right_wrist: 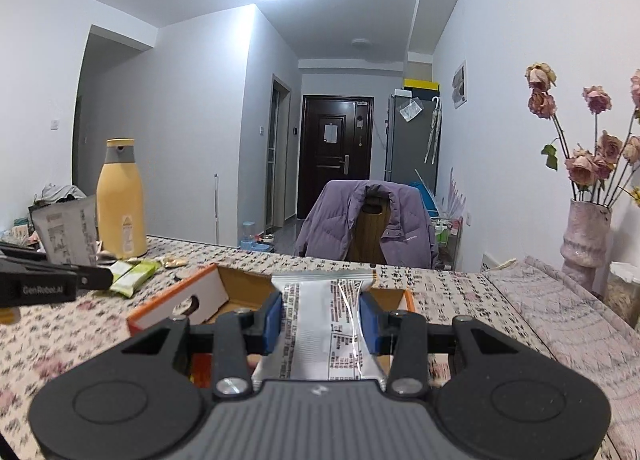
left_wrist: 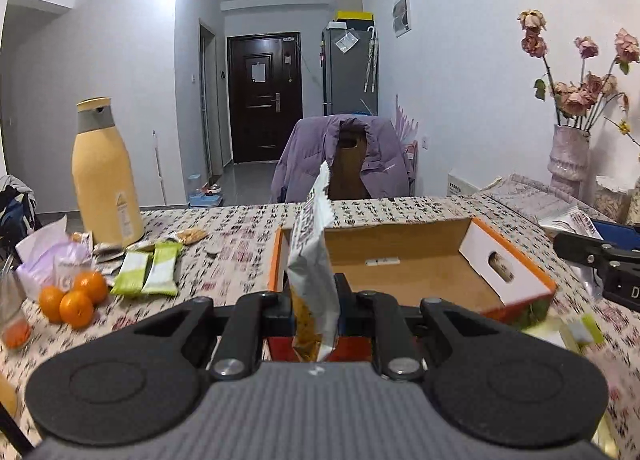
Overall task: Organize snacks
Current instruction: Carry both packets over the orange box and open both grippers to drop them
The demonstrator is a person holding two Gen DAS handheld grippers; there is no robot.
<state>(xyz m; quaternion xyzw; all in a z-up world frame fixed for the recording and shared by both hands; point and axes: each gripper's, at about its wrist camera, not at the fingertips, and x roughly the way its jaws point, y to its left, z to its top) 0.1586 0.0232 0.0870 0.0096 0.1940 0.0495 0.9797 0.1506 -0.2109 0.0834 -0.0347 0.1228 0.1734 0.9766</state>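
Hand-held gripper (left_wrist: 314,296) pinches crinkly foil packet (left_wrist: 314,244).

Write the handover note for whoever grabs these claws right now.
Left claw: shut on a silver snack packet, held on edge above the table.
Right claw: shut on a flat silver snack pack, gripped across its width.
The orange-rimmed cardboard box lies just ahead of both and looks nearly empty.
Done: both packs picked up.
Left: drop both in the box, then fetch the green bars and loose wrappers by the yellow flask.
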